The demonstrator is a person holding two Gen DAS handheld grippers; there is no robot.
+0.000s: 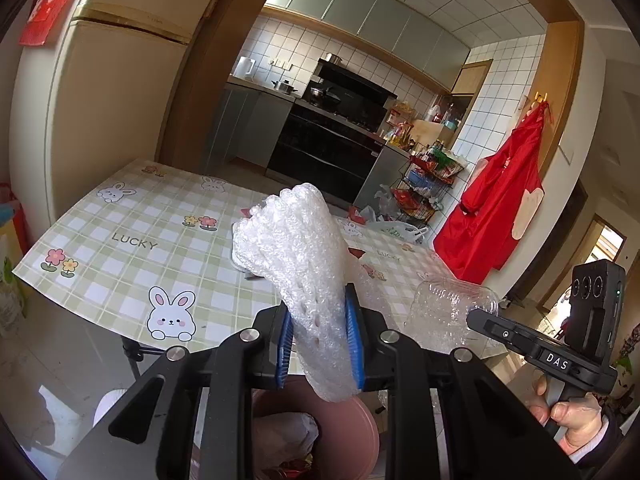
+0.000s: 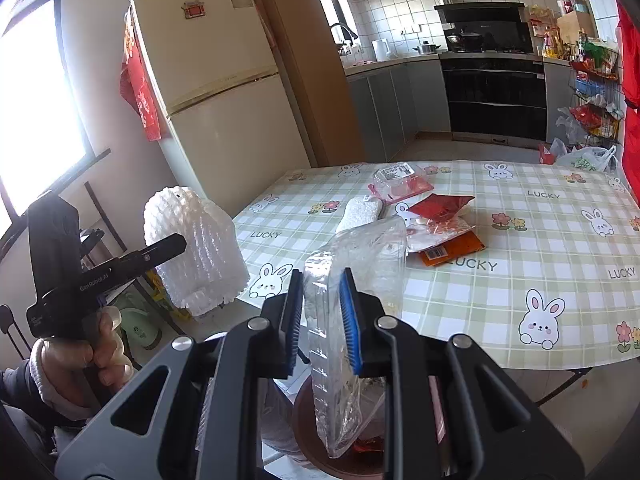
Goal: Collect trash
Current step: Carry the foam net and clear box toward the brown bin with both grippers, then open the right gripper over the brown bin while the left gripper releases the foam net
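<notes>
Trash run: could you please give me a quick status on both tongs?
Left tongs shut on foam net. Right tongs shut on clear tray. Both over the bin. Wrappers remain on table.

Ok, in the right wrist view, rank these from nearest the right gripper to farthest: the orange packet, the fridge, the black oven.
1. Orange packet, on the table just beyond the right gripper, slightly right.
2. Fridge, beyond the table's far left corner.
3. Black oven, far back in the kitchen, right of centre.
</notes>
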